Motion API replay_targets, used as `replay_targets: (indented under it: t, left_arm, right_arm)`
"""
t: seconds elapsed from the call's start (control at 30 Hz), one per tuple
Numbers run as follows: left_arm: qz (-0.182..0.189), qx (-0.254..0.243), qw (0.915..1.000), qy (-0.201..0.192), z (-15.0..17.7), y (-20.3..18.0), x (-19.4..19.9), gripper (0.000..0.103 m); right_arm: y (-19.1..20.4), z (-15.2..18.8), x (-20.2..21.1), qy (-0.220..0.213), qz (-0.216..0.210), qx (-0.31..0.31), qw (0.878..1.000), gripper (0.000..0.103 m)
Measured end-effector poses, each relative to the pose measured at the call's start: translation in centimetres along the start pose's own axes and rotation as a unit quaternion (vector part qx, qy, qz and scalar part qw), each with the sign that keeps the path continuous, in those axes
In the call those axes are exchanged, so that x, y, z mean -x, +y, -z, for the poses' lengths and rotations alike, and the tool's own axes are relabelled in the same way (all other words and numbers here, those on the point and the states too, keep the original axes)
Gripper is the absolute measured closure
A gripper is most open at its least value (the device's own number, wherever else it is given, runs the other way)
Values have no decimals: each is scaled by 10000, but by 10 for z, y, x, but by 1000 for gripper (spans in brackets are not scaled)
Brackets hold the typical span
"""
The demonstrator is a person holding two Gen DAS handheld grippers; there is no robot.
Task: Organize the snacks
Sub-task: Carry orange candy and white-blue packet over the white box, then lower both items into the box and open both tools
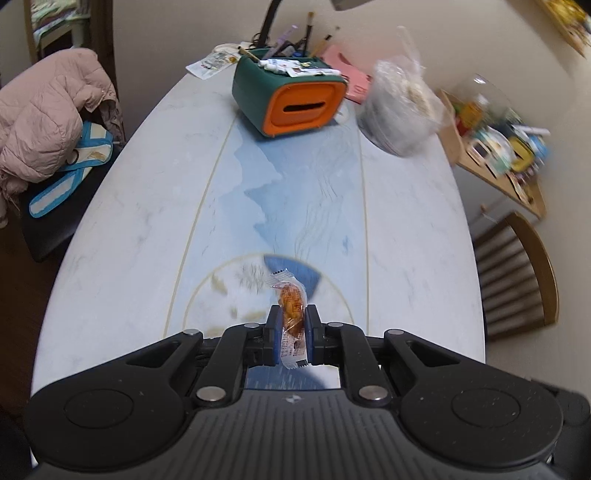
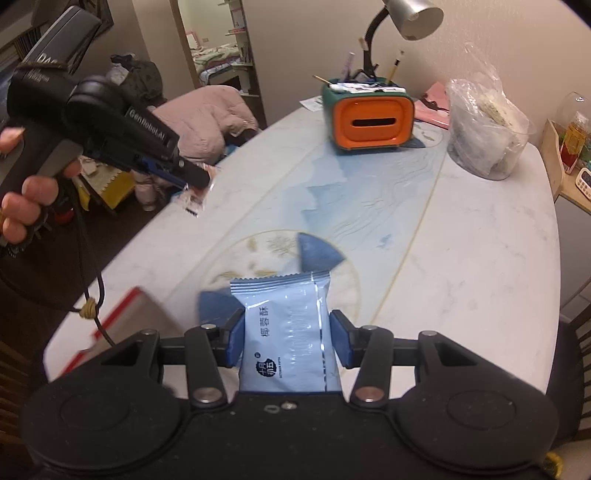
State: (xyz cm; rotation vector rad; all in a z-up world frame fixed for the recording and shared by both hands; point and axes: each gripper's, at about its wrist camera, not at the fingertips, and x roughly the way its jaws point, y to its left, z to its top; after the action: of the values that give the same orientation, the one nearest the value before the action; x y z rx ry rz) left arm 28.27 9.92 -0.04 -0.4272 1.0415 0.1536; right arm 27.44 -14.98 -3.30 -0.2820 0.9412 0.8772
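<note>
My left gripper (image 1: 291, 325) is shut on a small clear-wrapped orange snack (image 1: 291, 308), held above the white and blue table (image 1: 147, 221). The same left gripper (image 2: 195, 177) shows at the left of the right wrist view, held by a hand (image 2: 22, 206), with the small wrapped snack (image 2: 195, 201) hanging from its tip. Between the blue pads of my right gripper (image 2: 287, 338) sits a light blue snack packet (image 2: 288, 332), gripped by its sides and lifted over the table (image 2: 461, 258).
At the table's far end stand a green and orange organizer box (image 1: 291, 99), a clear bag of snacks (image 1: 402, 107) and a desk lamp (image 2: 406, 18). A red-edged box (image 2: 129, 325) lies at the near left. A pink jacket (image 1: 40, 118) covers a chair.
</note>
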Motion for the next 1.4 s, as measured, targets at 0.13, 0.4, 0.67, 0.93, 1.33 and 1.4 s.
replay_targets:
  t: [0.13,0.4,0.67,0.93,1.33,1.4]
  left_arm:
    - [90,-287,9995,97,33,-1,25,91]
    - [192,-585,9971,458,99,8,45,91]
    - [225,-612,9946,808,152,25,39,91]
    - [214,-714,9905,1158,191,32,18,91]
    - [96,-898,9881,1243,224,35,-1,91]
    - [53,-937,9884,1191,228,35,-2,91]
  right_arm:
    - [26,15,20,-3,-90,-149,9998,56]
    - [67,53,38,102,-66,-373,9992,56]
    - [92,83,31,216,-144,-666,9974,56]
    - [107,113,0,530,-120,-869,9947,56]
    - [122,136,-21,688,173,-850,9939,56]
    - [124,137,-23,700,236,-844,9937,56]
